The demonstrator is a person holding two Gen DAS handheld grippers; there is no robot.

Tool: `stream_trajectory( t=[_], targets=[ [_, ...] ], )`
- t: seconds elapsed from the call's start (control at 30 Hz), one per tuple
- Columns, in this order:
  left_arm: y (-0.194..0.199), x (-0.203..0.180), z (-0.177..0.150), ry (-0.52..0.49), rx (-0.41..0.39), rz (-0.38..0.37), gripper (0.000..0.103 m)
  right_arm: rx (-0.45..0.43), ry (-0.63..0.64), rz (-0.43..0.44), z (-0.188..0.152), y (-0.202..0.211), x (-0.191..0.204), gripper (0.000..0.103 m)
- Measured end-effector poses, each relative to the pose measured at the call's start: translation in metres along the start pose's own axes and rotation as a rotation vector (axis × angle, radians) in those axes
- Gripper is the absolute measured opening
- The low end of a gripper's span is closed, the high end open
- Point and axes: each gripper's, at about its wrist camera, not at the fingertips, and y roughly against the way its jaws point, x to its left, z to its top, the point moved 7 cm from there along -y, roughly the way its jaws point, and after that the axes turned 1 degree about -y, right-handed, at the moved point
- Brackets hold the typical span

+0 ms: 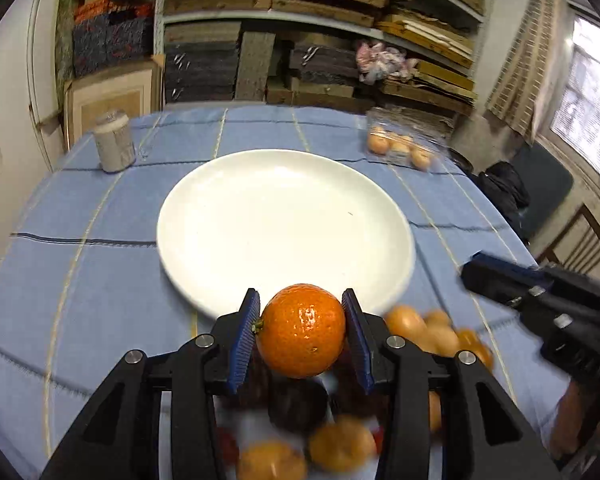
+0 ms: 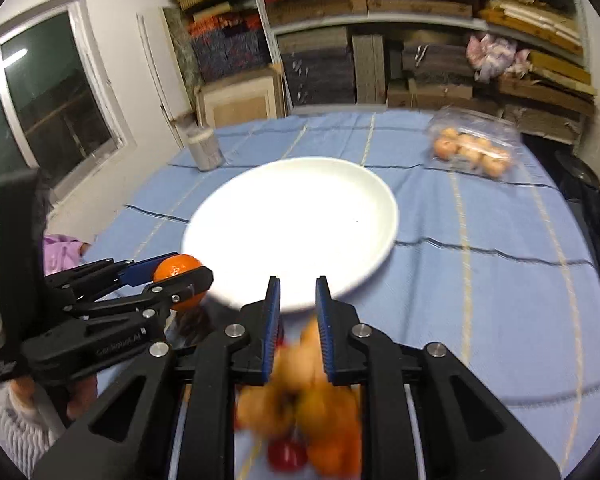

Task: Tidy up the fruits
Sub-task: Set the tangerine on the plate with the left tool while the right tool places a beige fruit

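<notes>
Two hand-held grippers are seen above a table covered by a blue checked cloth (image 1: 80,216). At the far left of that cloth a grey cylindrical container (image 1: 114,142) is stood upright, well apart from the rest. The left gripper (image 1: 302,332) is closed on an orange (image 1: 301,330), which is pressed between its two blue pads just in front of the near rim of a white plate (image 1: 284,224); in the right wrist view the same gripper (image 2: 180,276) is seen at the left edge with the orange (image 2: 178,270) clamped at its tip, right beside the plate's (image 2: 292,224) near-left rim. The plate is placed at the middle of the cloth and nothing is lying on it. Below and beside the held orange a blurred heap of loose fruit (image 1: 432,332) is left on the cloth, with orange, tan and dark red pieces among them. The right gripper (image 2: 298,320) is drawn in narrow; a small gap is kept between its pads, and blurred fruit is seen there, but whether a piece is pinched cannot be told. At the far right a clear plastic bag of small tan fruit (image 1: 400,146) is laid near the table's edge.
</notes>
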Motion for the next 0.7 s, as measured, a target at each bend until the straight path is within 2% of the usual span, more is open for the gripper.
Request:
stream_trajectory(
  t=[0.07,0.13,0.2,0.27,0.33,0.4,0.43,0.47,0.57,0.6,0.63,0.67,0.7],
  targets=[
    [-0.023,0.009,0.008,0.019,0.033,-0.01,0.043,0.043,0.007,-0.01,0.01,-0.029,-0.005,0.017],
    [-0.036,0.014,0.011,0.033,0.046,-0.03,0.043,0.07,-0.019,0.011,0.013,-0.041,-0.012,0.021],
    [-0.045,0.017,0.011,0.05,0.058,-0.053,0.043,0.06,-0.004,0.011,0.009,-0.036,-0.016,0.028],
    [-0.047,0.019,0.01,0.056,0.054,-0.06,0.043,0.065,0.031,0.017,-0.003,-0.027,-0.017,0.041],
    [-0.045,0.019,0.01,0.055,0.049,-0.072,0.042,0.061,0.049,0.045,-0.019,-0.013,-0.015,0.042],
    [-0.041,0.019,0.009,0.053,0.043,-0.078,0.042,0.055,0.104,0.058,-0.037,0.004,-0.008,0.047],
    [-0.041,0.018,0.009,0.052,0.043,-0.083,0.042,0.058,0.135,0.042,-0.045,0.007,-0.004,0.057],
    [-0.042,0.016,0.008,0.05,0.045,-0.087,0.042,0.067,0.173,0.008,-0.051,0.004,0.0,0.062],
    [-0.045,0.014,0.006,0.037,0.048,-0.079,0.042,0.111,0.261,-0.064,-0.063,-0.016,0.005,0.06],
    [-0.045,0.013,0.006,0.035,0.046,-0.078,0.042,0.11,0.271,-0.063,-0.064,-0.021,0.006,0.06],
    [-0.044,0.013,0.006,0.036,0.046,-0.078,0.042,0.114,0.272,-0.041,-0.063,-0.025,0.006,0.055],
    [-0.044,0.014,0.006,0.041,0.047,-0.084,0.042,0.129,0.269,-0.022,-0.062,-0.028,0.006,0.045],
    [-0.044,0.015,0.005,0.047,0.049,-0.09,0.042,0.136,0.26,-0.016,-0.063,-0.029,0.003,0.046]
  ],
)
